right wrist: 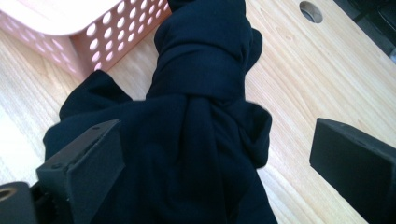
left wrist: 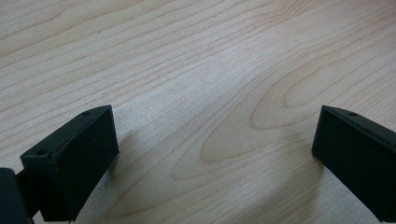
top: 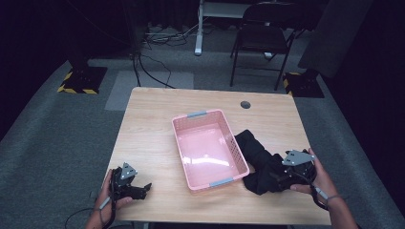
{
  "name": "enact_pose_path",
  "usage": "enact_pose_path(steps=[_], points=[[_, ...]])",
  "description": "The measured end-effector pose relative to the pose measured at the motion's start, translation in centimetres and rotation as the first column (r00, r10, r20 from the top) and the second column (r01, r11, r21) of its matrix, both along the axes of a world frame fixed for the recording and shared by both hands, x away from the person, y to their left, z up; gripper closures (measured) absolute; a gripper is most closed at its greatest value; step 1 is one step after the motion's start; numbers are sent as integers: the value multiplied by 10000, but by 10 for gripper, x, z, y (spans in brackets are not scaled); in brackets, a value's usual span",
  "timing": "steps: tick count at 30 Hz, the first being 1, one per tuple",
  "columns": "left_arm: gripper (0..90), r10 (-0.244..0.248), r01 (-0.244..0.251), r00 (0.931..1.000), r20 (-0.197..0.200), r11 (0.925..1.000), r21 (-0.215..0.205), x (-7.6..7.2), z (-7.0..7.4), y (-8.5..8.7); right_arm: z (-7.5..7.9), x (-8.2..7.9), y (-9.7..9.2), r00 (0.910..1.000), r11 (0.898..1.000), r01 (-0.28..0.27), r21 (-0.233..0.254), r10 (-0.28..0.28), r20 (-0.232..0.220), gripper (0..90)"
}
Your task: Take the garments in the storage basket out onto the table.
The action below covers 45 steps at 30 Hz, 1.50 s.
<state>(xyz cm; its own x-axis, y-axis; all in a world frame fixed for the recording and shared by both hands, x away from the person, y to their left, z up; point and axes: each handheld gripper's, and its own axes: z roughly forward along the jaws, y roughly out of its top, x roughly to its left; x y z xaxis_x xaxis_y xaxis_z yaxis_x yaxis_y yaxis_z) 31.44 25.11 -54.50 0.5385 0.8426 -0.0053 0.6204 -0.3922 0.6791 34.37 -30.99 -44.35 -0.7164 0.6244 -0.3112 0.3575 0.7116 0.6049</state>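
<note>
One pink basket [top: 210, 148] sits empty beside a dark cloth [top: 258, 157].

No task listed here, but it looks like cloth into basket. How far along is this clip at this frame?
Nothing looks done: the pink basket is empty and the black cloth lies bunched on the table beside it. In hand: the right claw is open, its jaws either side of the cloth. The left claw is open over bare wood. Left, if that guess holds: the grip, lift and drop.
</note>
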Motion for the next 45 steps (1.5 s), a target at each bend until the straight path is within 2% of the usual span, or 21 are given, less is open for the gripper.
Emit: enact_pose_path(steps=[14,32,45], points=[[0,-3,3,10000,-1,10000,1,0,0,0,-21,-16,-27,9991,9994,352,-1,-352,-257,32],[0,-2,2,10000,6,10000,16,0,0,0,-34,-27,-47,9968,9972,745,11,-744,-291,32],[0,21,-21,10000,5,10000,12,0,0,0,-52,-30,-59,9925,9938,1083,263,-1066,-597,32]])
